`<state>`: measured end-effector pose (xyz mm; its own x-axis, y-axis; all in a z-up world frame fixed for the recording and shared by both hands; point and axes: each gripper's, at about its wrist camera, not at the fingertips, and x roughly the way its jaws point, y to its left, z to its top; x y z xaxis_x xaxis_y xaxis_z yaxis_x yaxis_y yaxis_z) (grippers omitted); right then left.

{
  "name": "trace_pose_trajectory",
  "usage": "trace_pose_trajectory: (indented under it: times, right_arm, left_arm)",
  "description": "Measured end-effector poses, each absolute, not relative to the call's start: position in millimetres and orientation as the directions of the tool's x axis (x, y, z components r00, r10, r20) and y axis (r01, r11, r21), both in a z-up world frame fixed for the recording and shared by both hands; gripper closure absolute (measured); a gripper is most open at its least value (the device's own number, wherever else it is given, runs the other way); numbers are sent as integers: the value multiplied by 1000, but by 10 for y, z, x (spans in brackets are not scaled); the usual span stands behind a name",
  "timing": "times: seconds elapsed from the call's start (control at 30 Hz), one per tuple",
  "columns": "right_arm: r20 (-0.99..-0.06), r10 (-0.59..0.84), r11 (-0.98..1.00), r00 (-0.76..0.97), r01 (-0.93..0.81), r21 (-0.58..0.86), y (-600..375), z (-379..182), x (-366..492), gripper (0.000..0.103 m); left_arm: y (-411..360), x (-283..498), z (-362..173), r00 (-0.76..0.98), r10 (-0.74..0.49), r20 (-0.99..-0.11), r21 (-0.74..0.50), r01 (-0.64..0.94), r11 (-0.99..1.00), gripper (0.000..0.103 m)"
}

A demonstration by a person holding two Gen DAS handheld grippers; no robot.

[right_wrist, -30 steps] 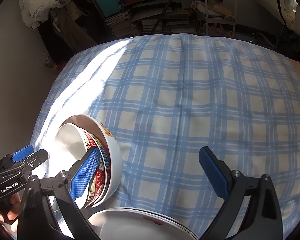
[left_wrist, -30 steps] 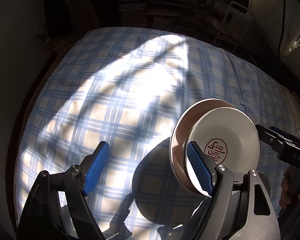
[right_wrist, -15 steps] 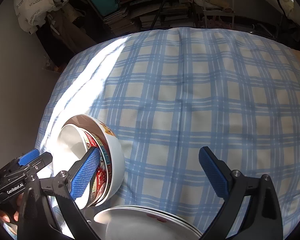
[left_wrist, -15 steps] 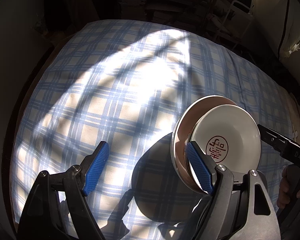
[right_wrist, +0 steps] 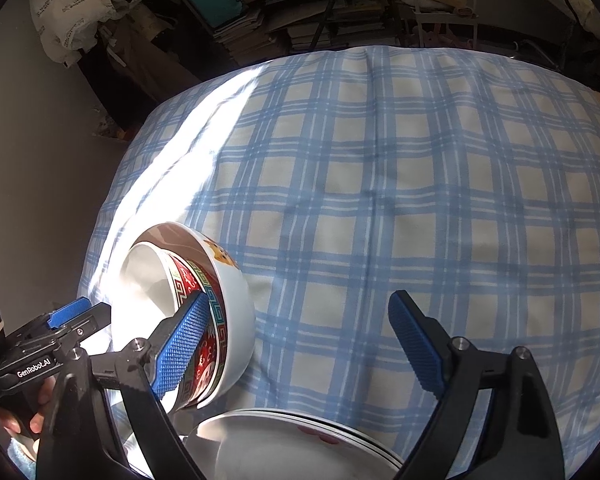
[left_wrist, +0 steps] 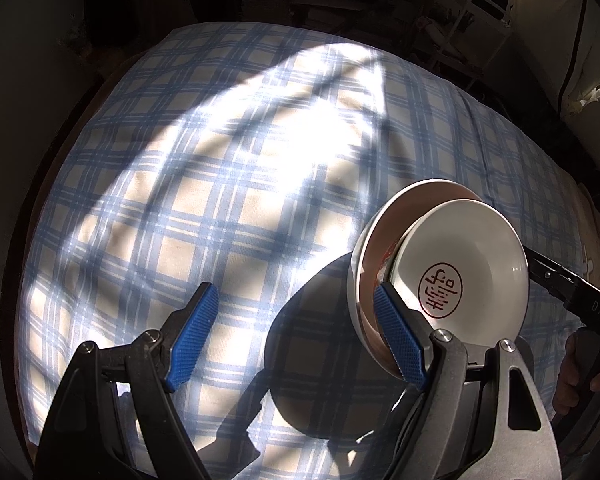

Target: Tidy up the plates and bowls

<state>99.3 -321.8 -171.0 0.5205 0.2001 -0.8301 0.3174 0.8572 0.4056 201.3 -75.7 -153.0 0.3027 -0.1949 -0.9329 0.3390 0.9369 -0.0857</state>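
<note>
Two nested bowls hang tilted on edge above the blue plaid cloth. The outer white bowl holds an inner bowl with a red seal mark inside and a red patterned outside. In both wrist views the bowls sit beside one blue finger, outside the jaws. My left gripper is open with only cloth between its fingers. My right gripper is open, above a stack of white plates at the bottom edge. What carries the bowls is hidden.
The plaid cloth covers a wide table, part in bright sun, part in shadow. Behind the far edge stand shelves with stacked books, white sacks and a white rack. A dark wall runs along the left.
Both views have drifted a little; the nested bowls sit slightly higher and farther in frame. Both grippers stay open as before.
</note>
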Motion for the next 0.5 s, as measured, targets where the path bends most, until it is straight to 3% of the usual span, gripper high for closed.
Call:
trace_pose_trajectory:
  times: [0.23, 0.5]
  right_arm:
    - [-830, 204, 859, 519, 311, 406, -3210, -1715, 993, 23]
    - [-824, 212, 857, 526, 306, 415, -3210, -1713, 997, 27]
  left_arm:
    - [-773, 2019, -1579, 299, -185, -936, -76, 341, 937, 24]
    - [-745, 2026, -1539, 294, -215, -931, -108, 339, 935, 24]
